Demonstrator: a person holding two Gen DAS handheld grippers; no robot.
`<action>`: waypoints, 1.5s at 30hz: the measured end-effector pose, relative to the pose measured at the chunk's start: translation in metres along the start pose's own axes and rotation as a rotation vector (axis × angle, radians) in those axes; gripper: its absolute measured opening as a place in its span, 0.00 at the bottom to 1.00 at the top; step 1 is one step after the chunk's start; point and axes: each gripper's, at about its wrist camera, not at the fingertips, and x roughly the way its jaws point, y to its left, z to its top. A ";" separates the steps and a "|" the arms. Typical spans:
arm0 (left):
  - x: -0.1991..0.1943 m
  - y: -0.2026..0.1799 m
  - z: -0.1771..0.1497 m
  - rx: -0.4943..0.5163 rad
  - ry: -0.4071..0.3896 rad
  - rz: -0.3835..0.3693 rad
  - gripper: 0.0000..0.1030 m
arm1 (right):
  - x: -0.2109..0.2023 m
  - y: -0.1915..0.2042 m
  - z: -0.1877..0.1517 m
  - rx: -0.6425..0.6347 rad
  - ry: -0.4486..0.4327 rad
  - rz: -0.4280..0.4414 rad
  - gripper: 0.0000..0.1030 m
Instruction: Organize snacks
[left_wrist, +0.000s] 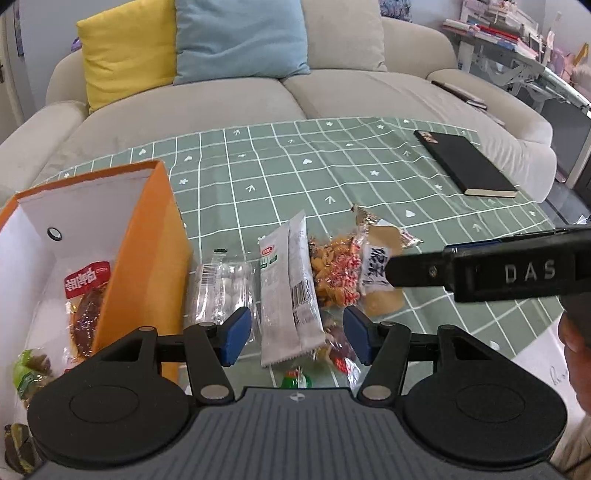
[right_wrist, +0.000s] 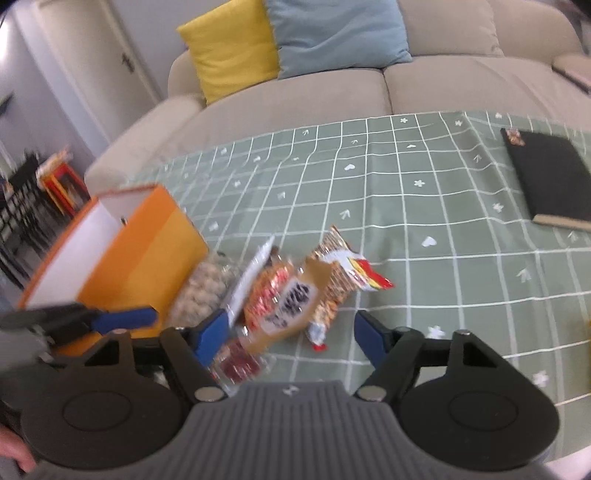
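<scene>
Nearest in the left wrist view, the left gripper (left_wrist: 297, 334) hangs with its jaws wide apart, nothing pressed between them; the lower end of a long white packet (left_wrist: 286, 295) lies between the blue pads without touching either. Beside that packet, to the left, a clear pack of white sweets (left_wrist: 221, 288) rests against the orange box (left_wrist: 147, 254), which already holds a red-labelled snack (left_wrist: 86, 295) and green-wrapped ones. The right gripper (right_wrist: 286, 334) is likewise parted and empty, low over a brown packet (right_wrist: 291, 306) and an orange patterned bag (right_wrist: 340, 277) in the heap on the green checked cloth (right_wrist: 424, 206). Further off lies a black notebook (left_wrist: 467, 164), well apart from the snacks. Behind the table stands a beige sofa (left_wrist: 229, 107) with yellow and blue cushions.
</scene>
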 end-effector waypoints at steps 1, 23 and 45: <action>0.004 0.001 0.001 -0.005 0.006 0.001 0.66 | 0.005 -0.001 0.002 0.019 0.000 0.006 0.66; 0.041 0.012 0.009 -0.068 0.076 -0.031 0.40 | 0.047 -0.005 0.004 0.094 0.026 -0.010 0.12; -0.012 0.010 -0.002 -0.070 0.013 -0.001 0.01 | 0.004 0.006 -0.011 0.111 0.034 -0.040 0.00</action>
